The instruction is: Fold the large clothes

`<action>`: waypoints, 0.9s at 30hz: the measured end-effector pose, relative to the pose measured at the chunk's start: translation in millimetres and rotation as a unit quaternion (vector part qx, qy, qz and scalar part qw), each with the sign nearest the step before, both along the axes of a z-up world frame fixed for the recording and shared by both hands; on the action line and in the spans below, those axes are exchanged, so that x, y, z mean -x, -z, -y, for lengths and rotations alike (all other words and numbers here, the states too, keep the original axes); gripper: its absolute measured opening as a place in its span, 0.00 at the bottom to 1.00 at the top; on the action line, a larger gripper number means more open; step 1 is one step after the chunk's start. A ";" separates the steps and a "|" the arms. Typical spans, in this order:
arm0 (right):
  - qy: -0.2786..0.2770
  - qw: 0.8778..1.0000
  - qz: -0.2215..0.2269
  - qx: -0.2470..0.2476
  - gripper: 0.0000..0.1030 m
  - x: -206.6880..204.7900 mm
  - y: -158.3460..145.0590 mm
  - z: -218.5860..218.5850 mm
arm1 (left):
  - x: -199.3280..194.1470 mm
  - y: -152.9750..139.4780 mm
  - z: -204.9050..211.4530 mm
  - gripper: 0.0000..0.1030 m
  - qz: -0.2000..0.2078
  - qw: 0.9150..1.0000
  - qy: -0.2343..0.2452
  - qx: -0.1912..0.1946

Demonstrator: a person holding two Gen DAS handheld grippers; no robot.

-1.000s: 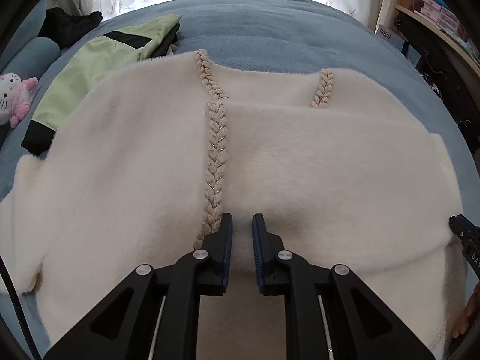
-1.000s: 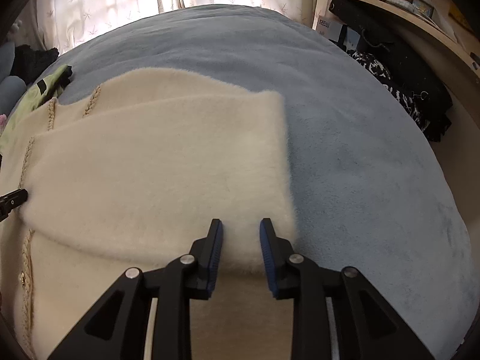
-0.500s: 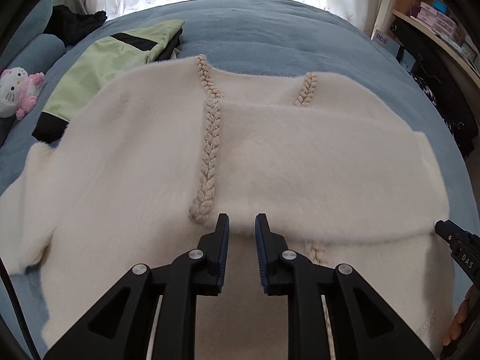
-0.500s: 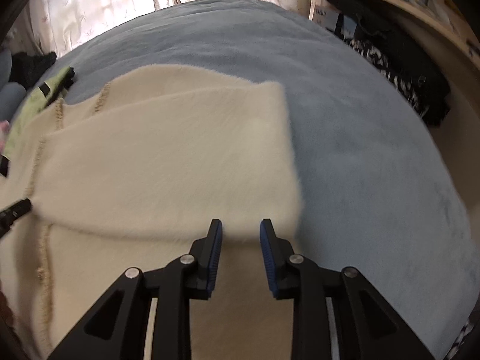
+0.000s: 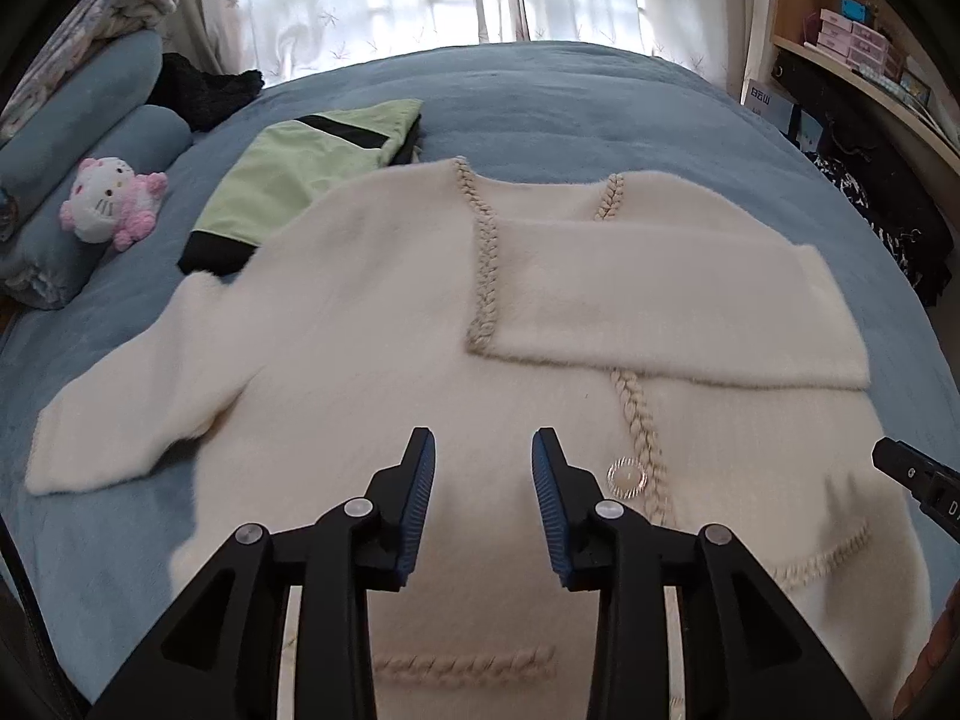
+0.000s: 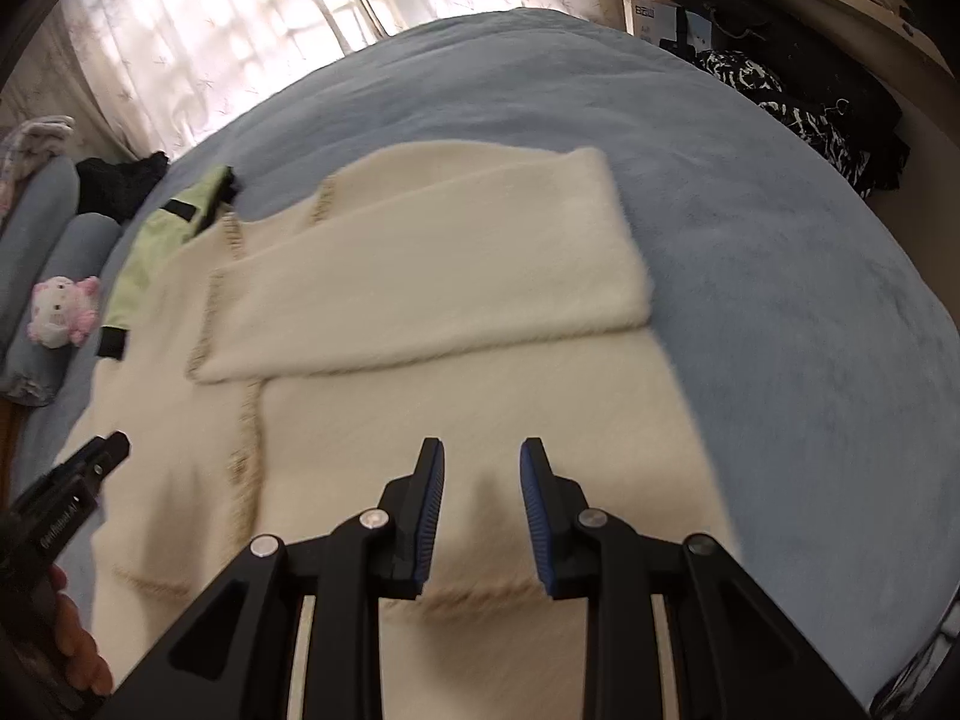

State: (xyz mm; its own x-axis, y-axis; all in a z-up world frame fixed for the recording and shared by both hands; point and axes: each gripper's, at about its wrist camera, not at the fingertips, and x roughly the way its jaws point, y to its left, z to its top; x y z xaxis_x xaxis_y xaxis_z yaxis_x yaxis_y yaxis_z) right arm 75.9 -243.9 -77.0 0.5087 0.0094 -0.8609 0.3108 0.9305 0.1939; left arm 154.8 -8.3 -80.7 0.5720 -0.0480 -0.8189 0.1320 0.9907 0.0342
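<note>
A cream fluffy cardigan with braided trim lies flat on the blue bed. Its right sleeve is folded across the chest; the left sleeve still lies spread out to the side. The cardigan also shows in the right wrist view. My left gripper is open and empty above the cardigan's lower front. My right gripper is open and empty above the cardigan's lower right part. Each gripper's tip shows at the edge of the other's view.
A green and black garment lies folded past the cardigan's left shoulder. A pink and white plush toy and blue pillows sit at the left. Dark clothes and shelves stand at the right of the bed.
Both grippers have pulled back and up from the folded sleeve's edge, and their jaws have opened wider. The sleeve stays folded across the chest.
</note>
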 end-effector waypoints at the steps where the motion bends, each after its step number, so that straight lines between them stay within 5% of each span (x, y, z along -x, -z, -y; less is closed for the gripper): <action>1: -0.002 1.000 0.002 -0.002 0.25 3.9 -2.8 -5.1 | 5.4 -2.4 -2.3 0.34 0.003 1.000 -0.001 -0.001; 5: -0.016 1.000 0.012 -0.014 0.25 17.8 -12.0 -29.9 | 34.6 -17.5 -22.0 0.45 0.020 1.000 -0.015 0.002; 13: -0.065 0.997 0.013 -0.027 0.25 30.0 -18.6 -94.9 | 72.3 -34.0 -71.6 0.49 0.036 0.998 -0.041 0.020; 27: -0.163 0.986 0.024 0.030 0.25 9.6 -23.6 -222.3 | 84.0 -5.7 -202.5 0.50 -0.010 0.991 -0.116 0.071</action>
State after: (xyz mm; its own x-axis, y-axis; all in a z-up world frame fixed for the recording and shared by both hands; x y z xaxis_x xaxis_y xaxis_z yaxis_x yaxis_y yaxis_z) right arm 66.3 -21.6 -53.3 0.5280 0.1288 -0.8394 -0.0154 0.9897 0.1422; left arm 70.9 194.2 -74.9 0.5641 -0.0331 -0.8250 -0.1011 0.9889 -0.1088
